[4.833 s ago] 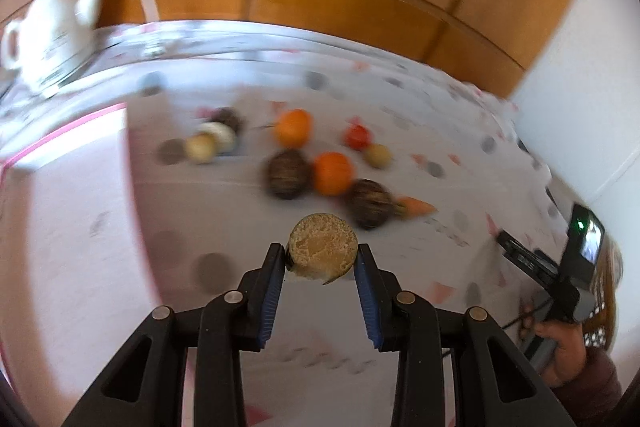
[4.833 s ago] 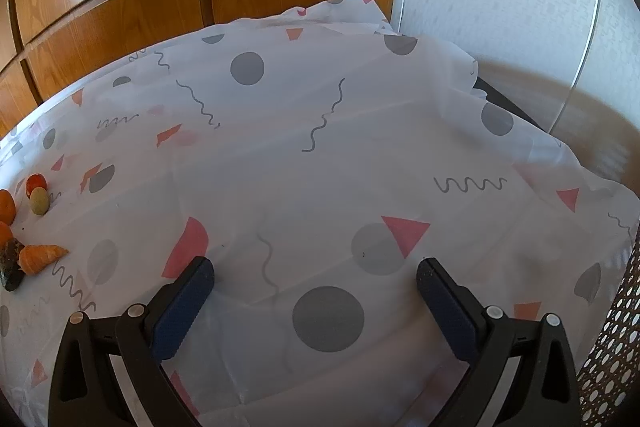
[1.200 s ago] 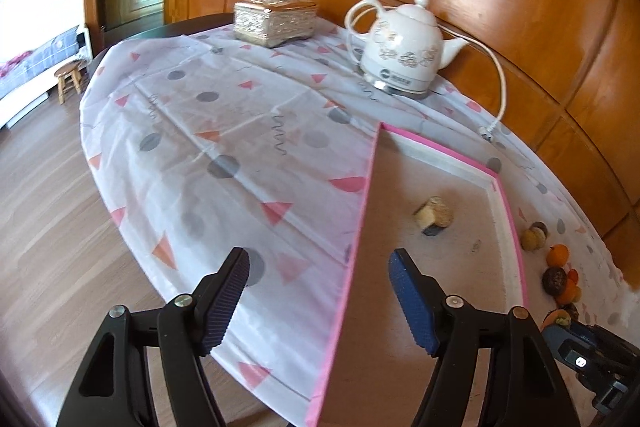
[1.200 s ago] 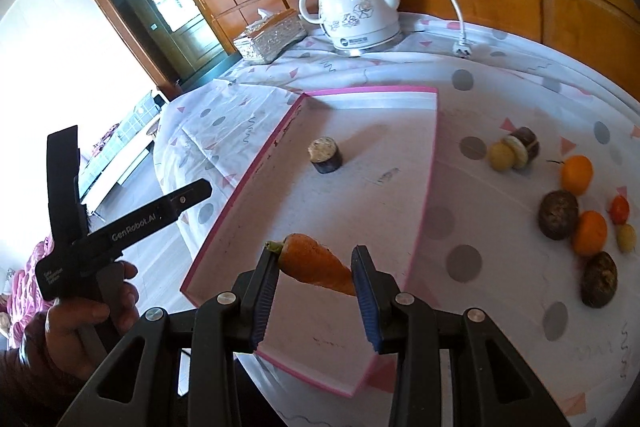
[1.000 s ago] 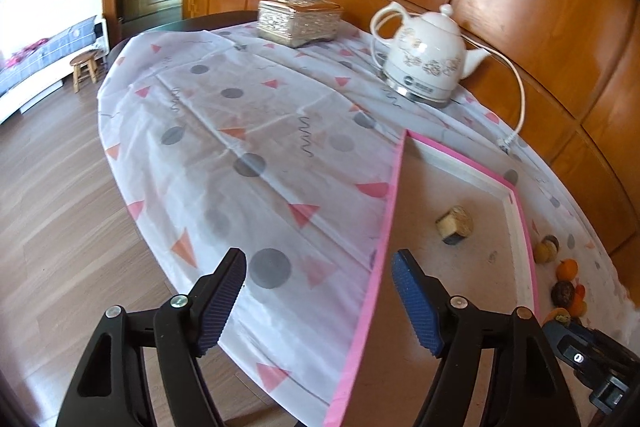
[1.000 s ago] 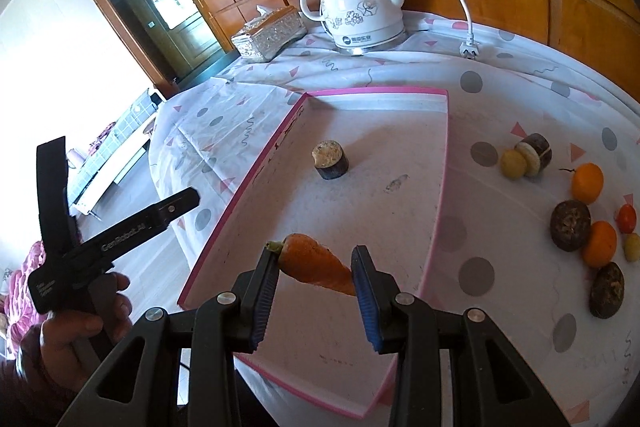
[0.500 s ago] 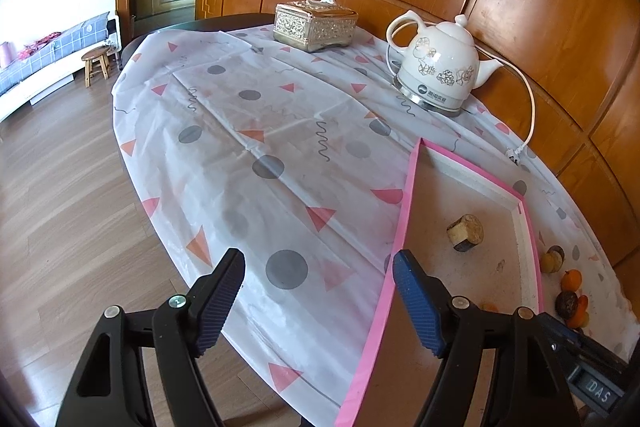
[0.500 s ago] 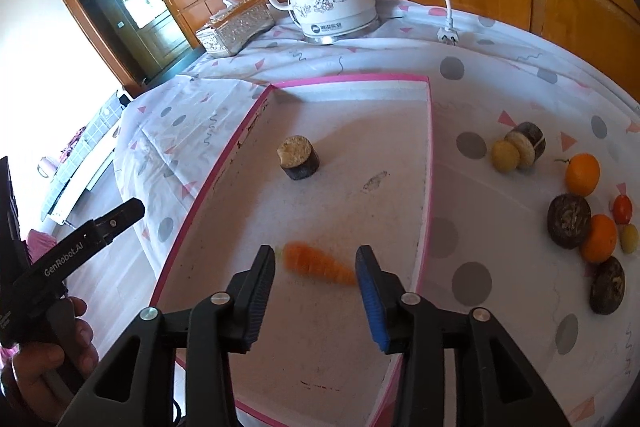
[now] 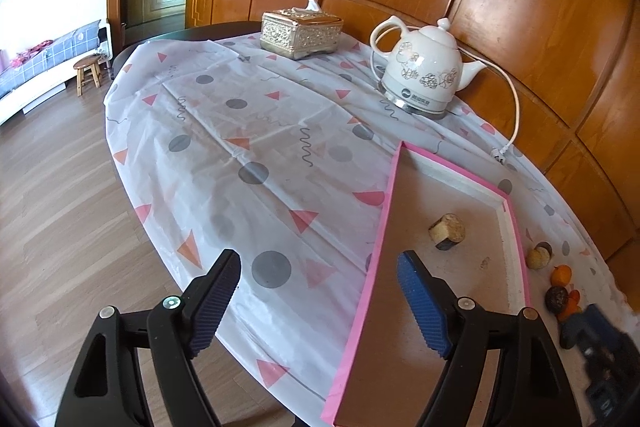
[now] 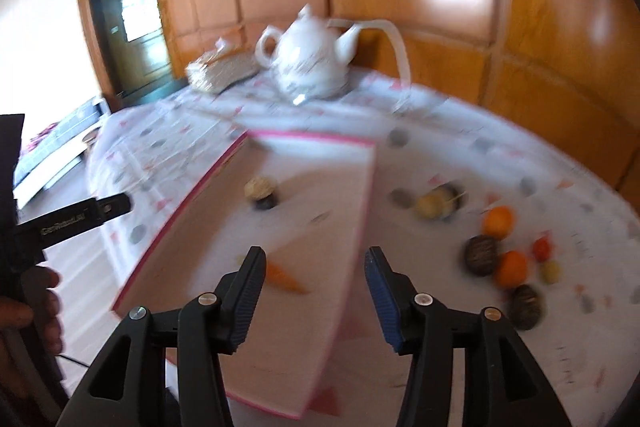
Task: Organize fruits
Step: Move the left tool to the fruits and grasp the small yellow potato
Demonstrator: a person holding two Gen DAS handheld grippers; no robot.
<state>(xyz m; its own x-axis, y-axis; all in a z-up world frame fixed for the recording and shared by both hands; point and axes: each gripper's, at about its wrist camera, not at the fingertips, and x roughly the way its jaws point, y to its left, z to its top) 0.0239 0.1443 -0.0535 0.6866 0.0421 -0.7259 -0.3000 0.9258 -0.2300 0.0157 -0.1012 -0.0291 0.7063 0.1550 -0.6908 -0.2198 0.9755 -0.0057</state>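
A pink-edged tray [image 9: 382,227] [image 10: 362,227] lies on the patterned tablecloth. In it sit a brown cut fruit piece [image 9: 447,237] [image 10: 262,191] and an orange carrot [image 10: 285,278]. My right gripper [image 10: 314,279] is open and empty above the tray, the carrot just beyond its left finger. My left gripper [image 9: 318,297] is open and empty over the tray's left edge. Several loose fruits lie right of the tray: oranges [image 10: 498,221], a dark round fruit [image 10: 482,254], a small red one [image 10: 543,247].
A white kettle [image 9: 424,79] [image 10: 310,61] with a cord and a gold tissue box [image 9: 301,33] stand at the table's far side. Wooden wall panels are behind. The table edge and wooden floor [image 9: 60,195] are to the left. The right wrist view is motion-blurred.
My right gripper opened and let go of the carrot, which now lies in the tray; the gripper then pulled up and back. My left gripper stayed open and drifted slightly.
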